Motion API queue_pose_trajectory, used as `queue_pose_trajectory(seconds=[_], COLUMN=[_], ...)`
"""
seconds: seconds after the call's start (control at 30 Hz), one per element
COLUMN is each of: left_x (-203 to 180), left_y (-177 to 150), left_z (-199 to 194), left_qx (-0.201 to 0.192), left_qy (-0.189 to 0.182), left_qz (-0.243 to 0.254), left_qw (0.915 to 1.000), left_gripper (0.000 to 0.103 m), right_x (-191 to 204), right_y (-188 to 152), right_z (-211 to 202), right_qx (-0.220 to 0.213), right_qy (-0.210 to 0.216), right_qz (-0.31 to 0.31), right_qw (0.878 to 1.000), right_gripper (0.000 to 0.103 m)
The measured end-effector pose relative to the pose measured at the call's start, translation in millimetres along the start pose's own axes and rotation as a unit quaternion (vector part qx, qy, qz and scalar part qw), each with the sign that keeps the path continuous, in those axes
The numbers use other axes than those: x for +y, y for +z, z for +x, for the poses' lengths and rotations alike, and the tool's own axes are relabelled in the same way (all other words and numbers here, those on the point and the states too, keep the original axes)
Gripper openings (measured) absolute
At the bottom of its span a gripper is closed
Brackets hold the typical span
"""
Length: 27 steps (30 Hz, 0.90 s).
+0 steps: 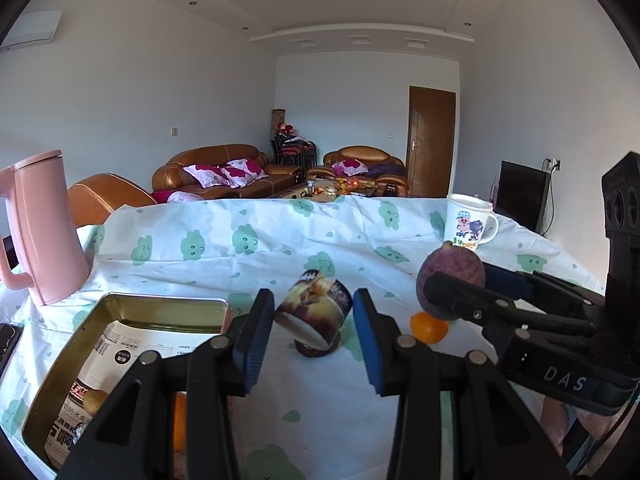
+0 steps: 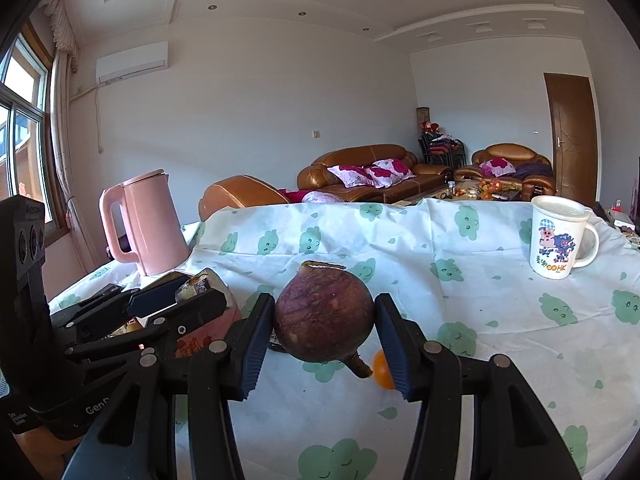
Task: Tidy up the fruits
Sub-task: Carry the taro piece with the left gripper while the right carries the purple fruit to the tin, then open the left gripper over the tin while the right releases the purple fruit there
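Note:
My right gripper [image 2: 324, 326] is shut on a round purple-brown fruit [image 2: 324, 316] and holds it above the tablecloth; the fruit also shows in the left wrist view [image 1: 450, 280]. My left gripper [image 1: 314, 316] is closed on a printed paper cup [image 1: 314, 310], tilted on its side, held over a dark round thing [image 1: 316, 348] on the cloth. A small orange [image 1: 429, 327] lies on the cloth to the right, also in the right wrist view [image 2: 382, 370]. A metal tin tray [image 1: 132, 316] at left holds a small brown fruit [image 1: 96, 400] on printed paper.
A pink kettle [image 1: 44, 228] stands at the far left of the table. A white cartoon mug [image 2: 556, 238] stands at the far right. The table has a white cloth with green prints [image 1: 248, 240]. Sofas and a door lie beyond.

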State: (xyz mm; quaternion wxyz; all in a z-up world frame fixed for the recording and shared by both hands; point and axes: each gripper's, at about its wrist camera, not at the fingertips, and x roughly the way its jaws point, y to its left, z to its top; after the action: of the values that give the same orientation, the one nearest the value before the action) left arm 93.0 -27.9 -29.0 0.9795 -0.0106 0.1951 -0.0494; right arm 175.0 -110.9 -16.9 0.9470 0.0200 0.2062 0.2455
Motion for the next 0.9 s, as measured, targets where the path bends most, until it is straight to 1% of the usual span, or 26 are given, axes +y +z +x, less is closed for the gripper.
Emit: queue_pose_trajectory(seconds=[0.17,0.3,0.47,0.7,0.9], left_x=[38,71,109,141,157], left_y=[6,6,4,-4,-11], left_z=[-8,-13,-12,-10,-7], left_qx=[0.002,0.015,0.034,0.053,0.068], left_qy=[0.021,0.042,0.07,0.095,0.106], left_qz=[-0.026,-0.047,-0.073,-0.098,-0.11], left_qw=[0.9994,0.9979,0.9943,0.9892,0.9859], left_gripper=[0.043,0.043,0.042,0.042,0.043], right_x=[31,57,85,115,134], right_y=[14,21,20,10,0], right_z=[13,25,45,77,97], right_qx=[0.008,0.017,0.036,0.076,0.101], right_qy=[0.033,0.054,0.076,0.094,0.099], right_qz=[-0.022,-0.04,-0.059,-0.082,-0.103], right_qw=[0.999,0.998,0.995,0.989,0.985], right_gripper=[0.053,0.053,0.053,0.053,0.054])
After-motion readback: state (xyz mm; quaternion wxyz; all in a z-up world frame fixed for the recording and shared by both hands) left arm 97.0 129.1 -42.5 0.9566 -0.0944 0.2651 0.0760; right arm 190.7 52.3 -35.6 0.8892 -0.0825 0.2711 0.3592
